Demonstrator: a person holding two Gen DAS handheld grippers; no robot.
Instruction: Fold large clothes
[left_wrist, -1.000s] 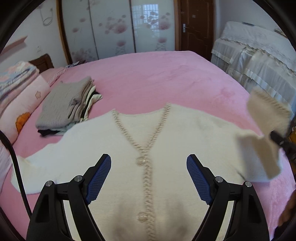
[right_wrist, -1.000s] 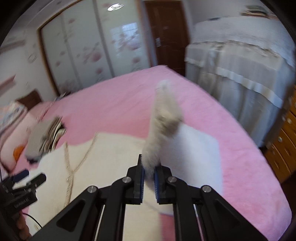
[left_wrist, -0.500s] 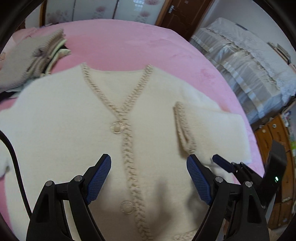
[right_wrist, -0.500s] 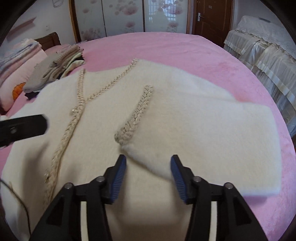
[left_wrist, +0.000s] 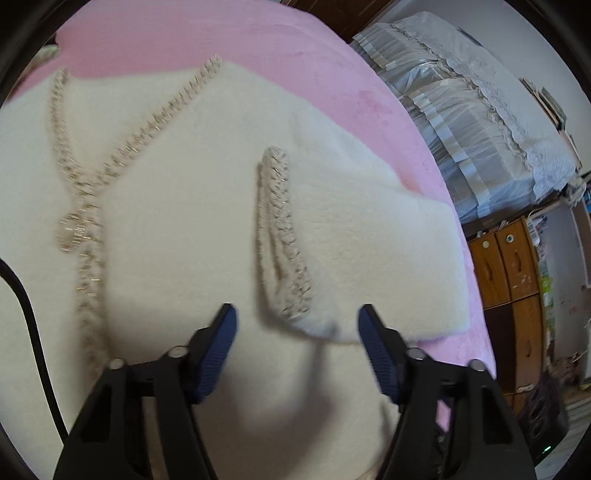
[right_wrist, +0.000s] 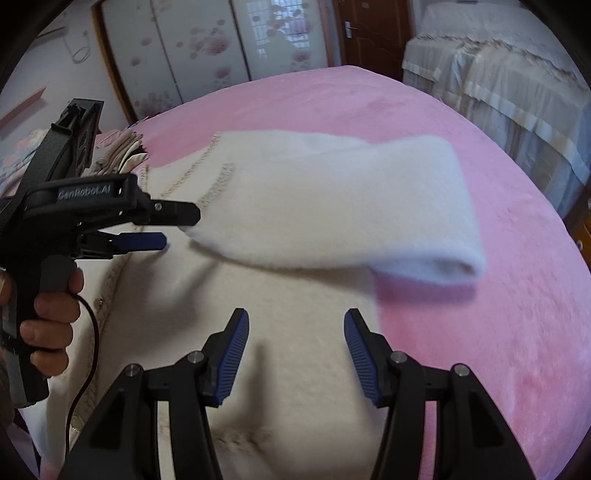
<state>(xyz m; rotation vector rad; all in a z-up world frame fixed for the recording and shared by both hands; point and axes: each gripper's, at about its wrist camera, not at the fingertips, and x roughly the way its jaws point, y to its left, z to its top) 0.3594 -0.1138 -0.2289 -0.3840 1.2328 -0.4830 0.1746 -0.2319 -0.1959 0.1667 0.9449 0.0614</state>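
- cardigan (left_wrist: 177, 229) lies flat on the pink bed (right_wrist: 480, 314), its sleeve (right_wrist: 332, 206) folded across the chest, cuff (left_wrist: 284, 236) just ahead of the left hand-held gripper (left_wrist: 297, 334).
- left hand-held gripper's jaws have just been closing, nothing between them yet; pads stand apart either side of the cuff end.
- right hand-held gripper (right_wrist: 295, 349) hangs open over the body, empty.
- judgement: press the sleeve flat and square it to the side edge before folding on.

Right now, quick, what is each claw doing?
Left gripper: open, jaws just been closing, holding nothing, by the cuff of the fluffy cream knitted cardigan.
Right gripper: open, empty above the cardigan.
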